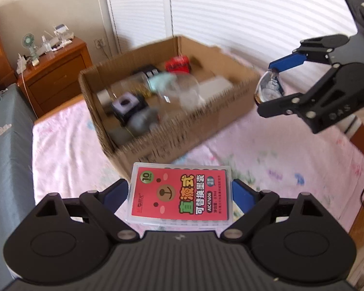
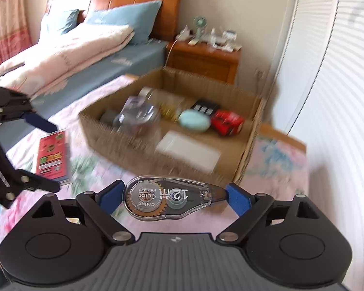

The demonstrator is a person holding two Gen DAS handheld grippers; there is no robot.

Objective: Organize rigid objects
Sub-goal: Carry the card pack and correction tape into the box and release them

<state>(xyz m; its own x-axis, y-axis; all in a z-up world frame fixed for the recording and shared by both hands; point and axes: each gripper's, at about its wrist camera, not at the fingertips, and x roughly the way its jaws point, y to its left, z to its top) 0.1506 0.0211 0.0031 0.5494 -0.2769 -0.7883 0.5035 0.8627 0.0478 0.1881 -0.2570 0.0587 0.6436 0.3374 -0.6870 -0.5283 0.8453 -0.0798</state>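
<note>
My left gripper is shut on a clear plastic case with a red bear label, held above the pink sheet in front of the cardboard box. The case also shows in the right wrist view, between the left gripper's fingers. My right gripper is shut on a clear correction tape dispenser marked 12 m. In the left wrist view the right gripper holds the dispenser to the right of the box. The box holds several items.
In the box lie a red can, a mint oval case, a white flat box, a glass jar and a clear bowl. A wooden nightstand stands behind, a bed to the left.
</note>
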